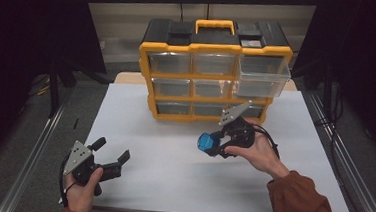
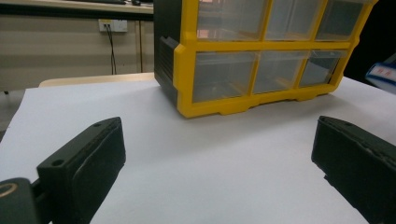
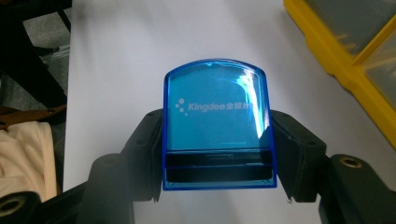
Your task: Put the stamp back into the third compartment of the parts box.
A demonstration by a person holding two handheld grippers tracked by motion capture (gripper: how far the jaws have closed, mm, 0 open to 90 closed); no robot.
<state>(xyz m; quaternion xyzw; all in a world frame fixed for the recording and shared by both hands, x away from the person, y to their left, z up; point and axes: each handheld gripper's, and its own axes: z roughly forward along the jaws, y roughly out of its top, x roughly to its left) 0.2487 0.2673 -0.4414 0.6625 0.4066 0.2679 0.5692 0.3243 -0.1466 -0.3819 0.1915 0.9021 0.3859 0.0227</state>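
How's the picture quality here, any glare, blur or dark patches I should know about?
High view: dim, with both sides of the room nearly black, only the white table well lit. Left gripper view: the near fingers are soft, the yellow organizer sharper. Right gripper view: a bright reflection streaks the blue box.

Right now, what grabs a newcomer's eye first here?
The yellow and black drawer organizer at the far middle of the white table, its top right drawer pulled out. Then the blue translucent box printed "Kingdee", clamped in the right gripper in front of it. The left gripper waits open, near left.
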